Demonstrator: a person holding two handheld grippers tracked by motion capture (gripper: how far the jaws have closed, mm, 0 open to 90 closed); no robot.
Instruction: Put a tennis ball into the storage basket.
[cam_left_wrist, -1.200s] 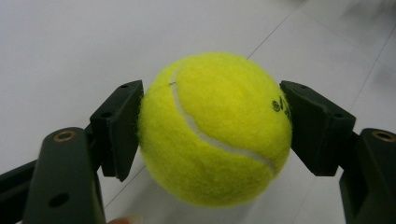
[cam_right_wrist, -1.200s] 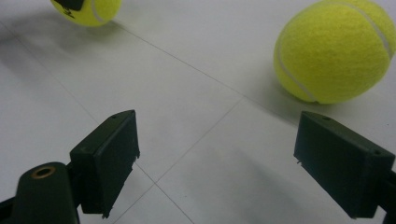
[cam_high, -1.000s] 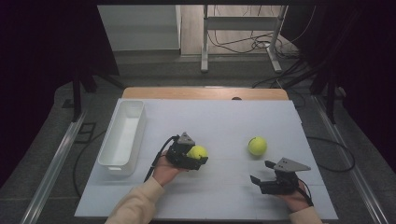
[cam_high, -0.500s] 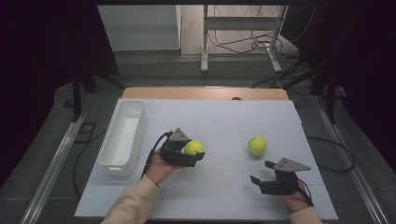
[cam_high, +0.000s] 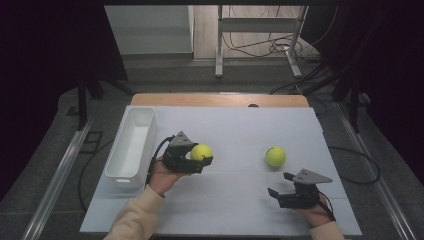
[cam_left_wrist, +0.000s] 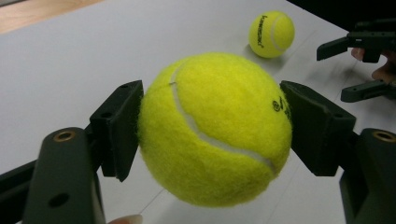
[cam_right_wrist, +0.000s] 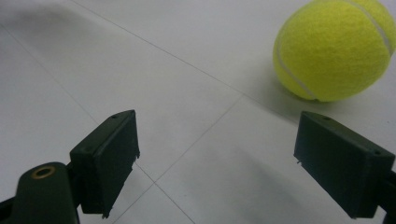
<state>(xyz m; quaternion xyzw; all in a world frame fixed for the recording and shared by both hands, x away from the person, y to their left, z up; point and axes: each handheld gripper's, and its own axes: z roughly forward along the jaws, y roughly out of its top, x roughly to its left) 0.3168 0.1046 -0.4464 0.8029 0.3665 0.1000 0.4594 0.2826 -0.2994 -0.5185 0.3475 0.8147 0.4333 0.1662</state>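
Note:
My left gripper (cam_high: 202, 155) is shut on a yellow tennis ball (cam_high: 201, 152), held just above the white table left of centre. In the left gripper view the ball (cam_left_wrist: 215, 130) sits squeezed between both black pads (cam_left_wrist: 119, 126). A second tennis ball (cam_high: 275, 156) lies loose on the table at the right, also seen farther off (cam_left_wrist: 271, 33). My right gripper (cam_high: 280, 185) is open near the front right, its jaws wide apart and nothing between them. In the right gripper view (cam_right_wrist: 217, 158) the loose ball (cam_right_wrist: 334, 49) lies ahead and to the right, outside the jaws.
A long white bin (cam_high: 121, 180) stands along the table's left side, just left of my left hand. The white tabletop (cam_high: 235, 125) ends at a wooden strip (cam_high: 220, 100) at the back. Cables and a metal stand are on the floor beyond.
My left gripper has carried its tennis ball a little to the left and up, nearer the white bin. The right gripper and the loose ball have stayed put.

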